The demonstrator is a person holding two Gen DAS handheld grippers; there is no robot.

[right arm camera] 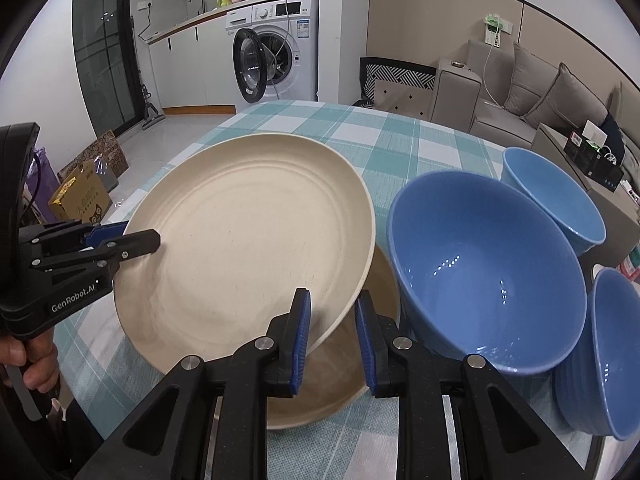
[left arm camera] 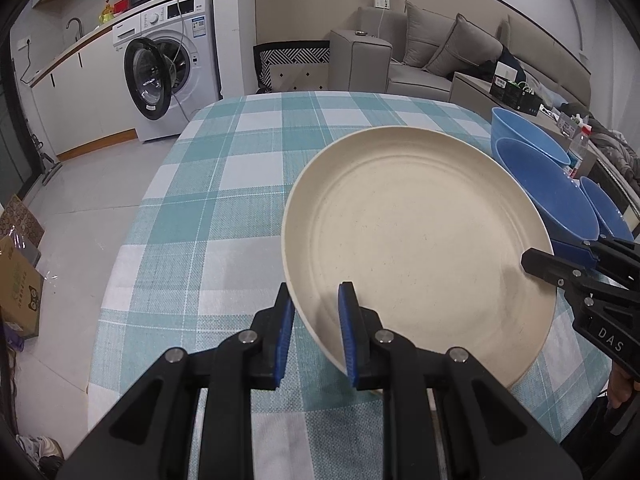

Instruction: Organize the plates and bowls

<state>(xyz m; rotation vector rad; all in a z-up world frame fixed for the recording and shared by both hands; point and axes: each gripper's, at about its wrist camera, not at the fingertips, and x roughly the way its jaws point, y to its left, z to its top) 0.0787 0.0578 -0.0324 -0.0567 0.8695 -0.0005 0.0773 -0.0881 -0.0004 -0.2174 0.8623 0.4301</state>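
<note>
The left gripper point(left arm camera: 316, 334) is clamped on the near-left rim of the upper cream plate point(left arm camera: 416, 240), and the right gripper point(right arm camera: 332, 340) is clamped on the same plate's right rim, so the plate is held tilted between both. Beneath its right edge a second cream plate point(right arm camera: 340, 376) is seen lying on the checked tablecloth point(left arm camera: 208, 200). Just right of the held plate a large blue bowl point(right arm camera: 488, 272) is placed, with two more blue bowls point(right arm camera: 556, 196) close behind and right of it.
</note>
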